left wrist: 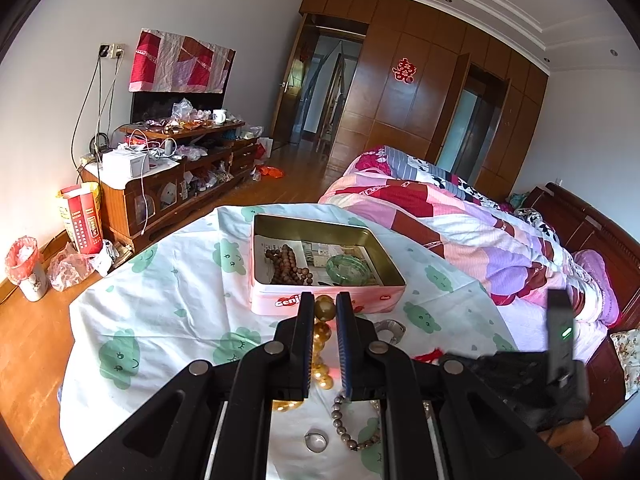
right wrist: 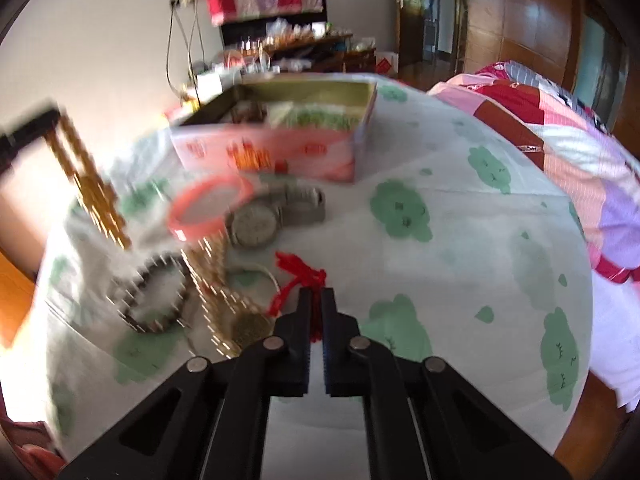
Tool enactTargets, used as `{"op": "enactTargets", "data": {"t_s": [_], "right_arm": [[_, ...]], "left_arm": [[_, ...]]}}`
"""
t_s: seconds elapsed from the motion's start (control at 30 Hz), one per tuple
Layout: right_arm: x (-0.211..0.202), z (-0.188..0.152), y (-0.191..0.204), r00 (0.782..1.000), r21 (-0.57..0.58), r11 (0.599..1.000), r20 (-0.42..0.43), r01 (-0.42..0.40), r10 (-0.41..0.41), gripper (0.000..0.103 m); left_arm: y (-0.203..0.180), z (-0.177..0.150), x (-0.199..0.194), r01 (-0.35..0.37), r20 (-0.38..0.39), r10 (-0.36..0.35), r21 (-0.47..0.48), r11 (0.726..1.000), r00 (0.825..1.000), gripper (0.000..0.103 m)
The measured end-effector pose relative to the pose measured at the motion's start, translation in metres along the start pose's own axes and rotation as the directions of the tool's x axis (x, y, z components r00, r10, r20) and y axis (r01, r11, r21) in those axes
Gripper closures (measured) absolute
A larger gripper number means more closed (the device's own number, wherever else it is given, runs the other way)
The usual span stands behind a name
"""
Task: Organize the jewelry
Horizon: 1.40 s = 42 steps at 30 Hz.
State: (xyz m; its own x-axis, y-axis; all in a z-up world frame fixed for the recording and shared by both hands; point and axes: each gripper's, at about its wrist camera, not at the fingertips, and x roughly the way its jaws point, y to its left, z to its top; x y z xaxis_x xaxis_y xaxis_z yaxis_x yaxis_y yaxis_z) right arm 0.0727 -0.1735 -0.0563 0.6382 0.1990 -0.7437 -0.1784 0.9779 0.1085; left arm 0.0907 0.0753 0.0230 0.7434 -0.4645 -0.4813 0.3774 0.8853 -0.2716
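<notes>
A pink tin box [left wrist: 326, 300] stands open on the table; it holds a brown bead string [left wrist: 286, 266] and a green bangle [left wrist: 347, 269]. My left gripper [left wrist: 325, 300] is shut on a gold bead bracelet [left wrist: 323, 334] and holds it just in front of the tin. My right gripper [right wrist: 316, 294] is shut on a red tassel cord [right wrist: 298, 276] low over the cloth. The right wrist view is blurred; it shows the tin [right wrist: 276, 152], a pink bangle [right wrist: 210, 208], a silver watch [right wrist: 272, 216], a dark bead bracelet [right wrist: 154, 300] and a gold chain [right wrist: 218, 280].
A silver ring [left wrist: 316, 440] and a grey bead bracelet [left wrist: 348, 424] lie on the white cloth with green clouds [left wrist: 160, 300]. A bed with a patchwork quilt [left wrist: 460, 220] is to the right. A cluttered wooden cabinet [left wrist: 172, 176] stands behind the table.
</notes>
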Motion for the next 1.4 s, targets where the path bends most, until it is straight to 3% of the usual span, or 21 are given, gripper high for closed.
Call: {"op": "enactTargets", "data": {"t_s": [0.33, 0.43, 0.53, 0.57, 0.63, 0.67, 0.7, 0.77, 0.8, 0.87, 1.0, 1.13, 1.17, 1.2, 1.23, 1.4], "right_arm": [[-0.037, 0.047, 0.001, 0.984, 0.026, 0.999, 0.174, -0.034, 0.028, 0.097], [-0.04, 0.06, 0.004, 0.98, 0.008, 1.0, 0.196, -0.022, 0.02, 0.097], [-0.034, 0.06, 0.001, 0.987, -0.004, 1.0, 0.158, -0.025, 0.025, 0.095], [-0.03, 0.057, -0.002, 0.991, -0.005, 1.0, 0.136, -0.017, 0.018, 0.09], [-0.019, 0.046, -0.008, 0.997, -0.007, 1.0, 0.077, -0.004, 0.004, 0.067], [-0.013, 0.039, -0.011, 0.999, -0.004, 1.0, 0.051, 0.001, 0.0, 0.046], [-0.008, 0.031, -0.015, 0.999, -0.002, 1.0, 0.034, -0.001, 0.001, 0.043], [-0.002, 0.02, -0.016, 1.0, -0.016, 1.0, 0.001, -0.013, 0.013, 0.047], [-0.001, 0.017, -0.017, 1.0, -0.028, 1.0, -0.007, -0.01, 0.009, 0.063], [0.007, 0.012, -0.014, 0.999, -0.062, 0.998, -0.047, 0.001, -0.004, 0.079], [0.021, 0.006, -0.013, 0.995, -0.078, 0.997, -0.101, -0.002, -0.006, 0.079], [0.021, 0.004, -0.012, 0.996, -0.098, 0.995, -0.083, 0.018, -0.027, 0.079], [0.021, 0.004, -0.012, 0.996, -0.095, 0.995, -0.084, 0.02, -0.028, 0.081], [0.02, 0.003, -0.012, 0.996, -0.094, 0.995, -0.084, 0.032, -0.04, 0.092], [0.02, 0.003, -0.012, 0.995, -0.093, 0.995, -0.085, 0.04, -0.048, 0.094], [0.007, 0.009, -0.021, 0.999, -0.006, 1.0, -0.048, 0.019, -0.019, 0.095]], "left_arm": [[-0.006, 0.008, 0.004, 0.0, 0.019, 0.0, 0.02, 1.0, 1.0, 0.093], [-0.007, 0.012, 0.005, 0.002, 0.029, -0.002, 0.022, 1.0, 1.0, 0.093], [-0.007, 0.012, 0.005, 0.001, 0.03, -0.002, 0.023, 1.0, 1.0, 0.093], [-0.006, 0.012, 0.006, 0.0, 0.025, 0.0, 0.021, 1.0, 1.0, 0.093], [-0.003, 0.012, 0.009, 0.0, 0.013, 0.0, 0.013, 1.0, 1.0, 0.093], [-0.003, 0.011, 0.01, 0.0, 0.009, 0.0, 0.01, 1.0, 1.0, 0.093], [-0.002, 0.011, 0.011, -0.002, 0.003, 0.002, 0.009, 1.0, 1.0, 0.093], [-0.002, 0.011, 0.013, -0.005, -0.002, 0.005, 0.008, 1.0, 1.0, 0.093], [-0.003, 0.011, 0.013, -0.005, -0.004, 0.005, 0.006, 1.0, 1.0, 0.093], [-0.002, 0.011, 0.013, -0.002, -0.004, 0.002, 0.004, 1.0, 1.0, 0.093], [-0.003, 0.012, 0.012, -0.004, -0.002, 0.004, 0.009, 1.0, 1.0, 0.093], [-0.003, 0.012, 0.012, -0.003, -0.002, 0.003, 0.01, 1.0, 1.0, 0.093], [-0.003, 0.012, 0.012, -0.003, -0.003, 0.003, 0.009, 1.0, 1.0, 0.093], [-0.004, 0.012, 0.012, -0.002, -0.004, 0.002, 0.008, 1.0, 1.0, 0.093], [-0.004, 0.012, 0.011, -0.001, -0.005, 0.001, 0.008, 1.0, 1.0, 0.093], [-0.003, 0.014, 0.012, -0.001, -0.005, 0.001, 0.009, 1.0, 1.0, 0.093]]}}
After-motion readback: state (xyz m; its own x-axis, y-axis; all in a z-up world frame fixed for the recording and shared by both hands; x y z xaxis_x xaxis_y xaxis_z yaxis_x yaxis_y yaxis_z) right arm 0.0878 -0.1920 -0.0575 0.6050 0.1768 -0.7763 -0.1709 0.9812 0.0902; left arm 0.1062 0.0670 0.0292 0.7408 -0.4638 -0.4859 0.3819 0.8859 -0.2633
